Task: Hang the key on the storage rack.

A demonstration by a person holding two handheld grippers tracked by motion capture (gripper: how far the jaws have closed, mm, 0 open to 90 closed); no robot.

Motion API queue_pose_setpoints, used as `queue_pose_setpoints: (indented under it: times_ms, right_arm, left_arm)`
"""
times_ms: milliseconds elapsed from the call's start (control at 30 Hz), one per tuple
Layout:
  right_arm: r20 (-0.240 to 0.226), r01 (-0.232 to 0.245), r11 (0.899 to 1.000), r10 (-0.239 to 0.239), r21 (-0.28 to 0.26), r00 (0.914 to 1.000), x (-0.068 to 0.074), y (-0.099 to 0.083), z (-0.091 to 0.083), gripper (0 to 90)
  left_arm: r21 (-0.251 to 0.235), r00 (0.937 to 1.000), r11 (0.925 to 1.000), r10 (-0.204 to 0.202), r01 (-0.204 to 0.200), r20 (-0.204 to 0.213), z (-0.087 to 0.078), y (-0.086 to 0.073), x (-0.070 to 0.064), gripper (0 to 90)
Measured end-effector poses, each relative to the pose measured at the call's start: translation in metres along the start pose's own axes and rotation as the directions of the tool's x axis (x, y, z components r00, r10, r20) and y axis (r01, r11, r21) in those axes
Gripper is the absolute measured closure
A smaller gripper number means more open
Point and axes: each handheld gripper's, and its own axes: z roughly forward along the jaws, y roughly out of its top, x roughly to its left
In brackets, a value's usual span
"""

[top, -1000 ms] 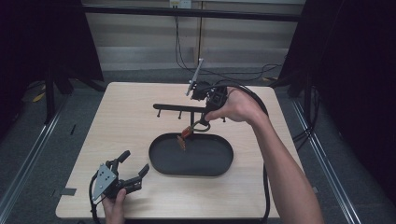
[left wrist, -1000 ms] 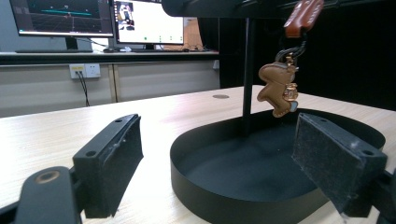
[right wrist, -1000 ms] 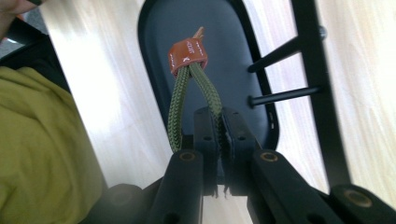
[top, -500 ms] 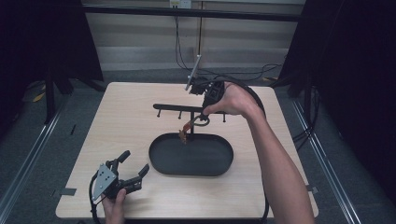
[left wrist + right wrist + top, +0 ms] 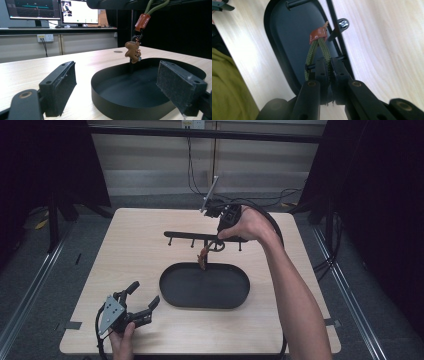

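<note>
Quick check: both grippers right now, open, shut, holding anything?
Left gripper: open, holding nothing.
Right gripper: shut on the green cord loop of the keychain.

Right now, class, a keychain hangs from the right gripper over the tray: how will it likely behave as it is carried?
The keychain probably swings freely: it dangles on a soft green cord loop pinched in the right gripper. It seems light, since the thin cord hangs it without strain. Lowered into the black tray, the cord would likely go limp and flop over.

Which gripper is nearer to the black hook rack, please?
The right gripper: it holds a green cord loop right at the hook rack. The left gripper sits open near the table's front edge, beyond the tray.
</note>
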Motion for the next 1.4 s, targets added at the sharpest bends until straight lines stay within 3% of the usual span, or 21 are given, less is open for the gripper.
queue_pose_setpoints:
  times_ms: [733,967,1200,1400]
  right_arm:
    - [-0.025,-0.008,1.000,0.008,-0.029,0.9997,-0.003,-0.001,-0.005,81.4]
    - [-0.019,-0.008,0.999,0.008,-0.032,0.9998,-0.005,-0.006,-0.006,87.0]
    - [-0.049,-0.037,0.998,0.034,-0.044,0.9982,-0.002,-0.012,-0.006,80.7]
    - [-0.058,-0.052,0.994,0.047,-0.092,0.9972,0.004,-0.022,-0.008,77.8]
  left_arm:
    - [0.001,1.0000,1.0000,0.005,-0.005,-0.002,0.000,0.000,0.000,15.7]
    - [0.004,1.0000,1.0000,0.006,-0.006,0.001,0.000,0.000,0.000,15.7]
    - [0.003,1.0000,1.0000,0.007,-0.007,0.002,0.000,0.000,0.001,15.7]
    - [0.002,1.0000,0.9999,0.010,-0.010,-0.001,0.000,0.000,0.001,15.7]
